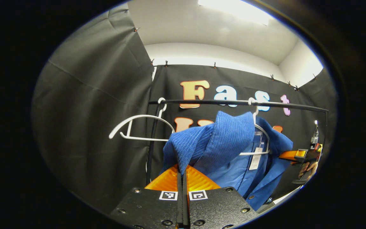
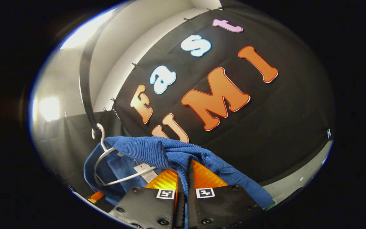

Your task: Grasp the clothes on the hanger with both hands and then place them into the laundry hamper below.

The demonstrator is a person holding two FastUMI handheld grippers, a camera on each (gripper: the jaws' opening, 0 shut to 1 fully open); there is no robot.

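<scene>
A black rail (image 1: 233,103) runs across the booth, and from it hangs the blue garment (image 1: 227,143), bunched up and partly pulled off its white hanger (image 1: 259,133) near the rail's right end, with an empty white hanger (image 1: 138,125) hooked near the left end. The left gripper (image 1: 182,173) has its orange jaws closed together on a fold of the ribbed blue cloth. The right gripper (image 2: 183,178) likewise pinches a ribbed fold between its nearly closed jaws.
</scene>
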